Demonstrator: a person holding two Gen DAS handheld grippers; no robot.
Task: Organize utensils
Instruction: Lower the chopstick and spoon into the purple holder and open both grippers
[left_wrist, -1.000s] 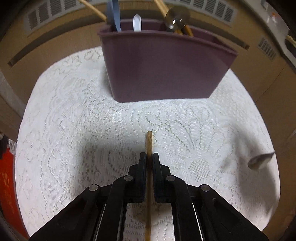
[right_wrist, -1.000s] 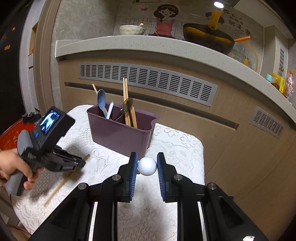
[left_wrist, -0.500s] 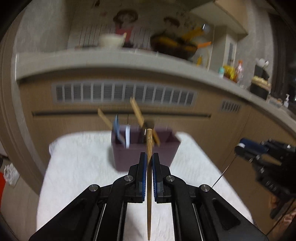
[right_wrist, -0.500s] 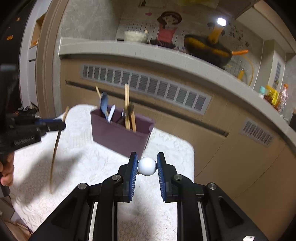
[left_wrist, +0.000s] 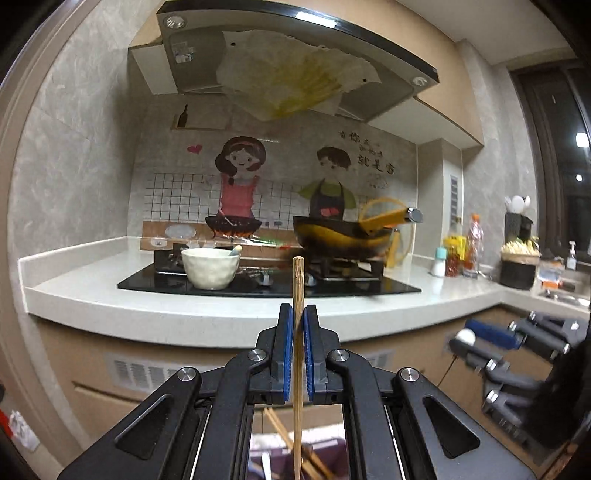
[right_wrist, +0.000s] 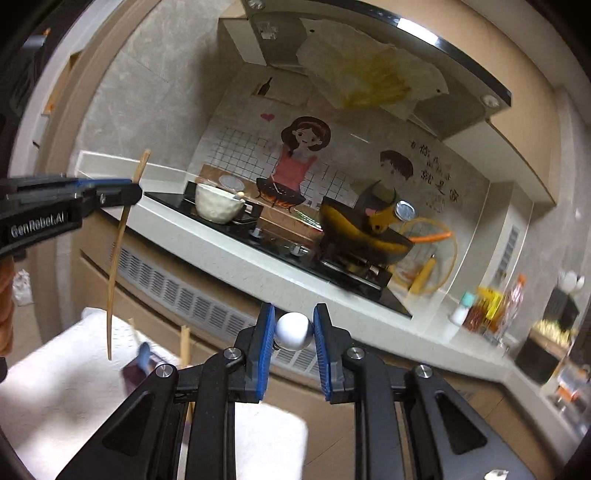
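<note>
— Where did we have the chopstick (left_wrist: 297, 332)?

— Upright, clamped in our left tongs (left_wrist: 297, 325), above the purple holder (left_wrist: 328, 459) on the worktop (right_wrist: 48, 387).

— And our right tongs (right_wrist: 294, 328)?

— We had them closed on a white rounded utensil end (right_wrist: 293, 328), held in front of the kitchen counter (right_wrist: 236, 251).

Both grippers (left_wrist: 298, 325) (right_wrist: 294, 328) clamped (fingers level).

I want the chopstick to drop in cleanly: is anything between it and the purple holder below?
Nothing stands in the gap. The chopstick hangs upright in the left gripper, tip above the purple holder. Only the chopsticks already inside, leaning across the opening, could catch the tip.
</note>
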